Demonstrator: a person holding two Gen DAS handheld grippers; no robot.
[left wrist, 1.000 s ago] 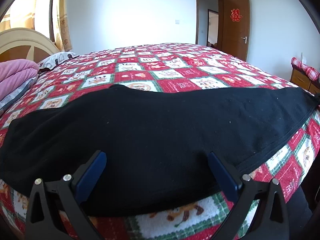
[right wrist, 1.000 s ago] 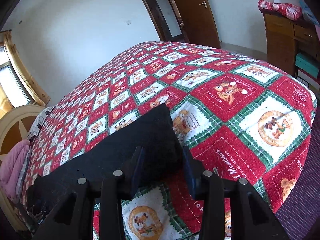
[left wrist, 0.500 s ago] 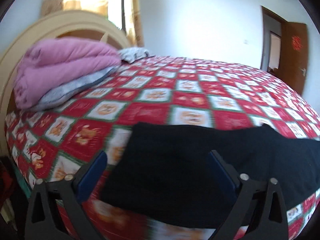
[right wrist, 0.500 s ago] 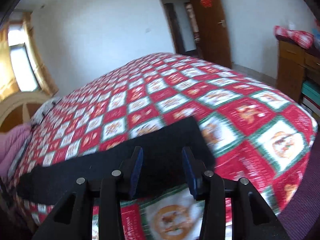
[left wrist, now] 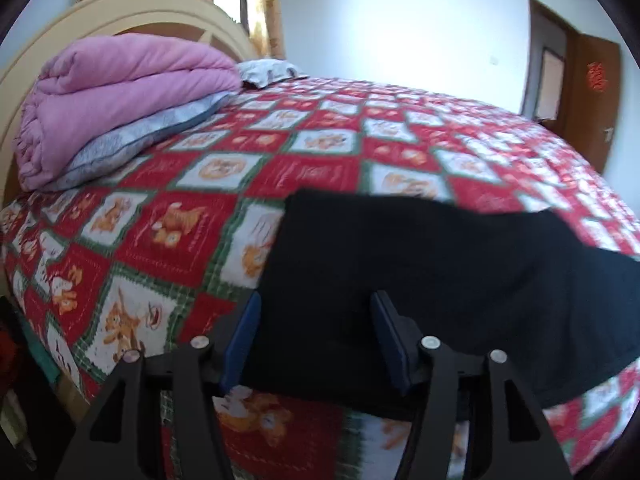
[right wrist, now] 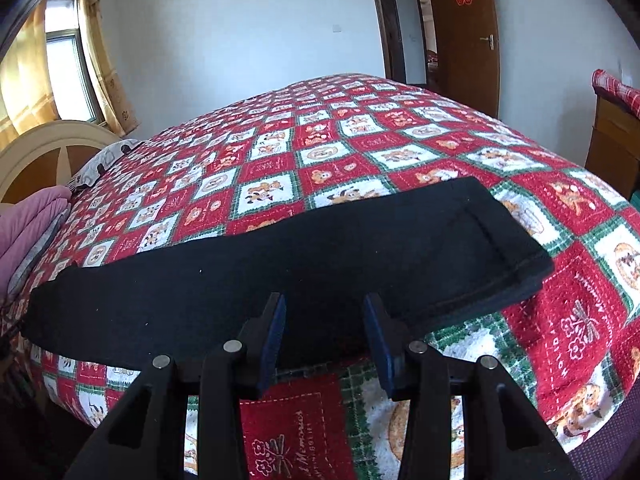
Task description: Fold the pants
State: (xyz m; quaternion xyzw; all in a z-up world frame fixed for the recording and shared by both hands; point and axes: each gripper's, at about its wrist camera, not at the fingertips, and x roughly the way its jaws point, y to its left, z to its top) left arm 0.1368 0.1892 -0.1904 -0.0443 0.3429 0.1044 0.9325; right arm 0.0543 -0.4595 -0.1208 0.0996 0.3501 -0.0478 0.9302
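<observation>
Pants (right wrist: 304,268): lying flat as a long black strip along the near edge of the bed (right wrist: 360,140), already doubled leg on leg by the look of it.
Handling: probably soft, limp and light, sagging wherever unsupported; best pinched at the end corners.
Left gripper (left wrist: 316,340): jaws have just been closing, now half-wide over the left end, cloth between them, pads not seen pressing.
Right gripper (right wrist: 324,340): jaws standing narrow and apart, hovering over the near hem, gripping nothing.

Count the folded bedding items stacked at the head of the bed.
2. A pink quilt lies on top, by the headboard; a grey one lies under it. More may be hidden behind them.
</observation>
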